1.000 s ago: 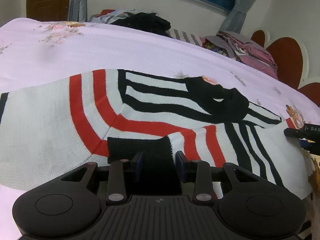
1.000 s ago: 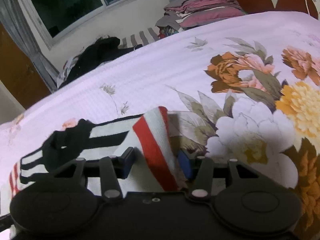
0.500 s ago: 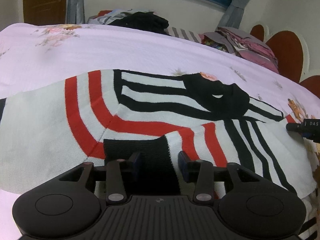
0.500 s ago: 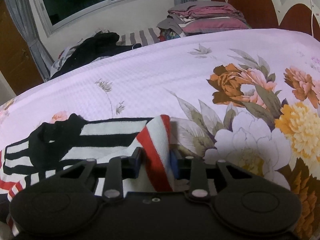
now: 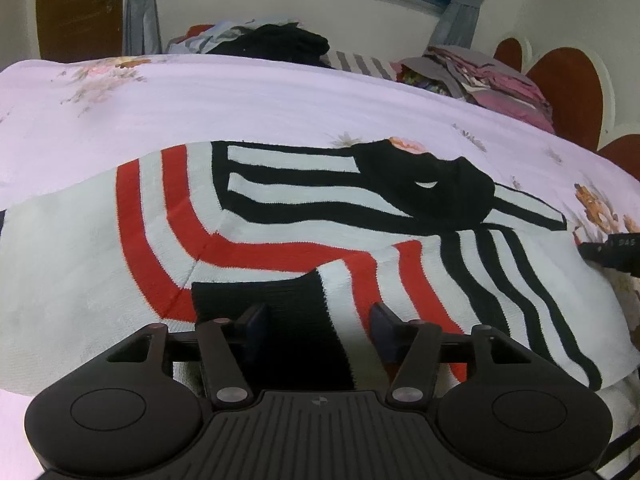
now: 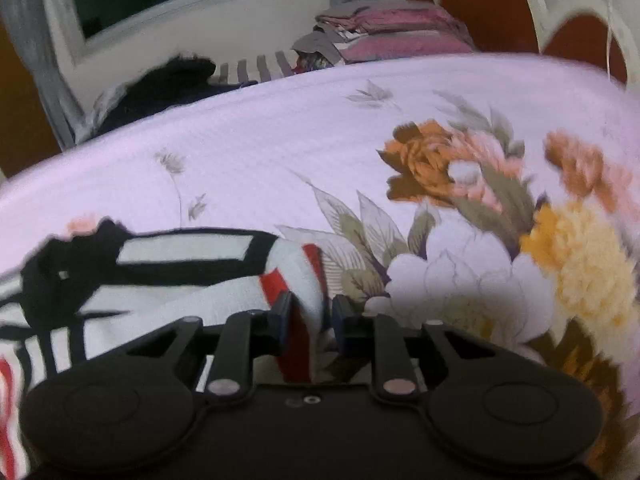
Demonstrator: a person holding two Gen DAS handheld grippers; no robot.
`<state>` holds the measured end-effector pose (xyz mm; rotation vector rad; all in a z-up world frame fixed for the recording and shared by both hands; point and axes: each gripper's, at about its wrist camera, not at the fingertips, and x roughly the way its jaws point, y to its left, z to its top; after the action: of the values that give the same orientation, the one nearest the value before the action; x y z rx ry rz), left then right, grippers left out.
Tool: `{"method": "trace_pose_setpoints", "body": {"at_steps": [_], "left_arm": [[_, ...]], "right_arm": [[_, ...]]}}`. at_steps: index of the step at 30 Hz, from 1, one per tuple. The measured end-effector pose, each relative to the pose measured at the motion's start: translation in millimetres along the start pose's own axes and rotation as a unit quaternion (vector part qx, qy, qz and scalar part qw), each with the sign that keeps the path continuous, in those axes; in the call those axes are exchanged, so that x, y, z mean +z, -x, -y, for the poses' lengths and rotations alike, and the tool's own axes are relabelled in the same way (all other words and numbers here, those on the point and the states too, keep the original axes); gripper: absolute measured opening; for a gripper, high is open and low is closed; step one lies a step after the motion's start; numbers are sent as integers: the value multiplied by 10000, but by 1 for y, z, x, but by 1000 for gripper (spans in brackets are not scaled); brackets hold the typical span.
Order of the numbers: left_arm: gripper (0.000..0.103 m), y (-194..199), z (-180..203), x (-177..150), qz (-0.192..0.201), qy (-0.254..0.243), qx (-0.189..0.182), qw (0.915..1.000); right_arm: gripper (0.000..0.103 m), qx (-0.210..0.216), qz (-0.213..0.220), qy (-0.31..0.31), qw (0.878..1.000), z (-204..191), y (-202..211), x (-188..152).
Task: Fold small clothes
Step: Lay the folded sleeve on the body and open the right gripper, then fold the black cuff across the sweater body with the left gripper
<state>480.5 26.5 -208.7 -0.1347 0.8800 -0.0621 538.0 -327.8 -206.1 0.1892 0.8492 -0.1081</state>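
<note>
While striped knit sweater [image 5: 280, 216] lies spread, 1 sleeve folded in: left gripper [image 5: 318, 320] opening off black cuff [image 5: 260, 300]; right gripper [image 6: 310, 320] closing onto 3-o'clock edge; folds remain.

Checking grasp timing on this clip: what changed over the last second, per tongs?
Left tongs have just been opening: the pads now stand clear of the sweater's black cuff, which lies between them, let go. Right tongs have just been closing and now pinch the sweater's red-and-white edge. The striped sweater stayed spread on the floral bedspread.
</note>
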Motion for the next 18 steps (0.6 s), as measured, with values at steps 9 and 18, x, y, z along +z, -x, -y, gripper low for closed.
{"method": "trace_pose_setpoints", "body": {"at_steps": [9,18], "left_arm": [[58,14,-3,5,-204,190,114,9995],[73,47,-47,1,-70,381,359,9986]], "right_arm": [[36,251,394,205,9987,-24,51,-1],[37,1111,214,715,9910,-112,76,-37]]}}
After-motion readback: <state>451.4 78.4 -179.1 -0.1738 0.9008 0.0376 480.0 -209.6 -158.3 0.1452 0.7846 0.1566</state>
